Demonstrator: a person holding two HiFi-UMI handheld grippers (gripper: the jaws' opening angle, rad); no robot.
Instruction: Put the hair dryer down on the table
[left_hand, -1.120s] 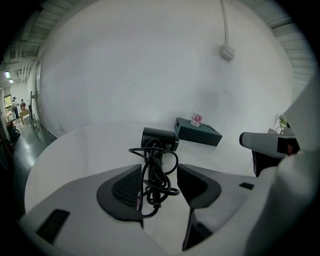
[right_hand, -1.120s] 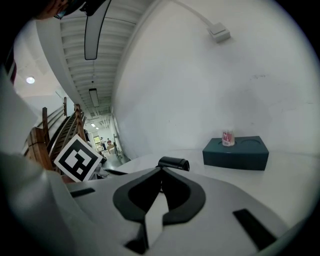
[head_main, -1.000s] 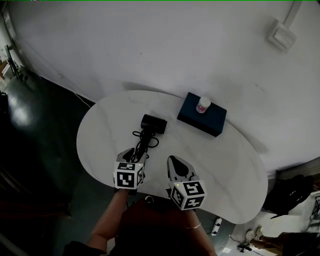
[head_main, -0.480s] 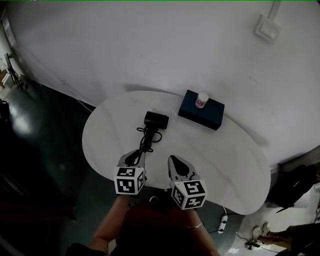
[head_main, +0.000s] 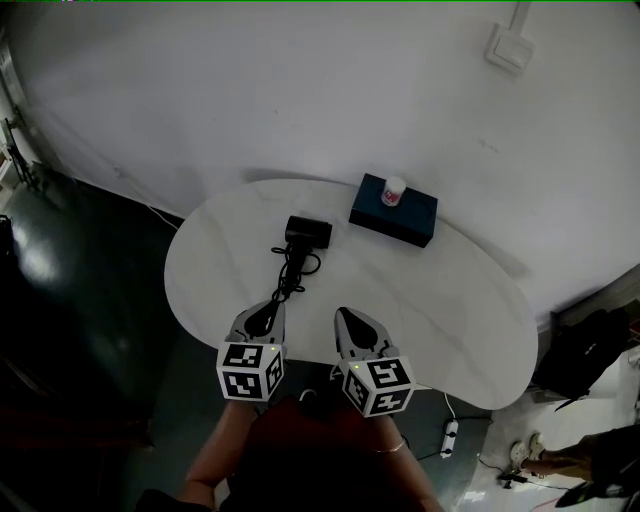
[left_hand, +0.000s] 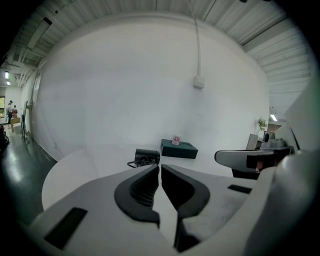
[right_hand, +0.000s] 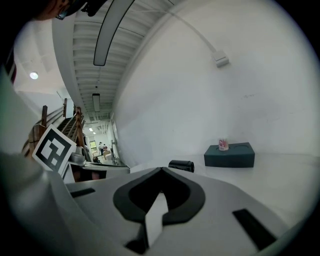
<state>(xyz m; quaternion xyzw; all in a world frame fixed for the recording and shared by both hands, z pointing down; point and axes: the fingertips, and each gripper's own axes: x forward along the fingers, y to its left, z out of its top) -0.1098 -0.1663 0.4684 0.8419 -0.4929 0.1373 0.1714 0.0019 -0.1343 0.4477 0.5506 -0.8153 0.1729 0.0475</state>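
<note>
The black hair dryer lies on its side on the white round table, its black cord trailing toward me. My left gripper hovers at the table's near edge, just short of the cord's end, shut with nothing between its pads. In the left gripper view the hair dryer lies well beyond the left gripper. Beside it to the right, my right gripper is shut and empty. The right gripper view shows the hair dryer far past the right gripper.
A dark blue box with a small white pot on top stands at the table's far side, right of the hair dryer. A power strip lies on the floor. A dark bag sits at the right by the wall.
The left gripper's jaws, open around the cord's near end a second ago, have come together and the gripper has drawn back toward me. The hair dryer stays put.
</note>
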